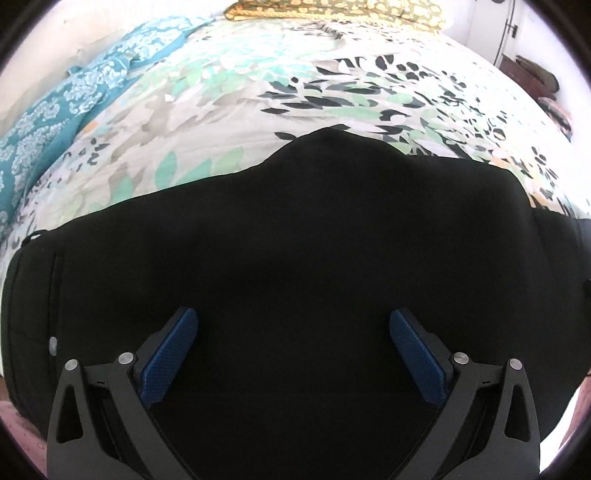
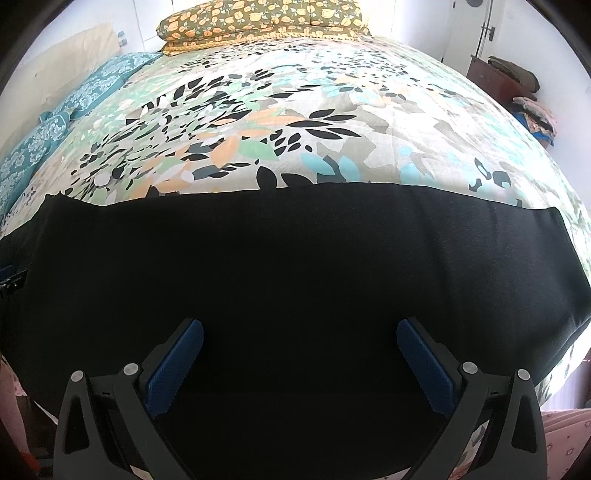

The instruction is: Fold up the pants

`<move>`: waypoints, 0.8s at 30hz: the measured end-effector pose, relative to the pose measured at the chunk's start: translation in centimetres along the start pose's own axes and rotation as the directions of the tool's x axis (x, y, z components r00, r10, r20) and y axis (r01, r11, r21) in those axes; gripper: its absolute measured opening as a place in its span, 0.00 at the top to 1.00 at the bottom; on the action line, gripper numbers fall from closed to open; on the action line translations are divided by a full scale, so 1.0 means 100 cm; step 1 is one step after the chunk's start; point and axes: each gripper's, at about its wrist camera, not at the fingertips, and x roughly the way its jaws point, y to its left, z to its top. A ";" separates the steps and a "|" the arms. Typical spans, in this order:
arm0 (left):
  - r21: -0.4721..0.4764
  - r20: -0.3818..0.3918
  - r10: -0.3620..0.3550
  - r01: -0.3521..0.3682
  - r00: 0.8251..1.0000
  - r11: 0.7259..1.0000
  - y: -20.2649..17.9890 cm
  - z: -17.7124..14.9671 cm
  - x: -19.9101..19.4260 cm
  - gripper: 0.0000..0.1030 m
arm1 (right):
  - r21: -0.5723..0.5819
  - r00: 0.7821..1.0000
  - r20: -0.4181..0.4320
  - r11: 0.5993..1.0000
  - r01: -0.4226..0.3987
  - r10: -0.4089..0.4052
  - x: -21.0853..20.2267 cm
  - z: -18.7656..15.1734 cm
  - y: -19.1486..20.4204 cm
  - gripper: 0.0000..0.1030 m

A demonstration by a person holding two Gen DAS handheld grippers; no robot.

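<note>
- The black pants [image 1: 295,236] lay spread flat across the near part of the bed [image 1: 229,110], on a cover with a leaf pattern in green, grey, orange and black.
- In the left wrist view the far edge of the pants rose to a rounded peak near the middle, and a seam with a small metal stud [image 1: 53,345] was seen at the left end of the cloth.
- In the right wrist view the pants [image 2: 295,258] made one wide dark band, with an almost straight far edge and a corner at the right.
- The left tool [image 1: 294,326] pointed down over the pants with its two blue pads [image 1: 168,358] far apart; nothing was gripped between them.
- The right tool [image 2: 300,338] also hung over the dark cloth, its blue pads [image 2: 173,369] wide apart and gripping nothing.
- Whether the tips touched the cloth could not be told.
- A teal patterned cloth [image 2: 85,88] lay along the left side of the bed, and a yellow-brown flowered pillow [image 2: 258,18] rested at the far end.
- A dark wooden piece of furniture [image 2: 495,77] with folded clothes stood by the wall at the right.
</note>
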 end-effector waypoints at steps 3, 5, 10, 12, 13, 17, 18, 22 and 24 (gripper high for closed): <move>0.002 0.006 0.003 -0.003 1.000 1.000 0.000 -0.001 0.000 0.00 | 0.002 1.000 0.000 1.000 0.003 -0.003 0.000 0.000 0.000 0.00; 0.007 0.006 0.009 -0.009 1.000 1.000 0.000 -0.002 0.001 0.00 | 0.003 1.000 0.000 1.000 0.005 -0.005 0.001 0.000 0.000 0.00; 0.011 0.001 0.044 -0.044 0.999 0.999 -0.004 -0.001 0.004 0.01 | 0.011 1.000 -0.013 1.000 0.009 -0.008 0.001 0.001 0.001 0.00; 0.014 -0.013 0.047 -0.047 0.999 0.999 -0.004 0.002 0.005 0.01 | 0.011 0.999 -0.033 1.000 0.009 -0.009 0.002 0.004 0.001 0.00; 0.012 -0.021 0.047 -0.047 0.999 0.999 -0.004 0.003 0.006 0.01 | 0.011 0.999 -0.050 1.000 0.008 -0.008 0.002 0.005 0.001 0.00; -0.016 -0.021 0.067 -0.067 0.998 0.998 -0.005 0.005 0.008 0.00 | 0.020 0.997 -0.080 1.000 0.007 -0.005 0.004 0.008 0.000 0.00; -0.022 -0.013 0.072 -0.073 0.997 0.997 -0.005 0.004 0.008 0.00 | 0.021 0.998 -0.068 1.000 0.014 -0.013 0.003 0.006 0.001 0.00; -0.026 0.025 0.068 -0.068 0.997 0.997 -0.004 -0.002 0.006 0.01 | 0.037 0.999 -0.039 0.999 0.031 -0.030 0.002 0.004 0.003 0.00; -0.028 0.030 0.066 -0.065 0.997 0.998 -0.003 -0.002 0.006 0.01 | 0.038 0.999 -0.027 0.999 0.033 -0.032 0.001 0.003 0.003 0.00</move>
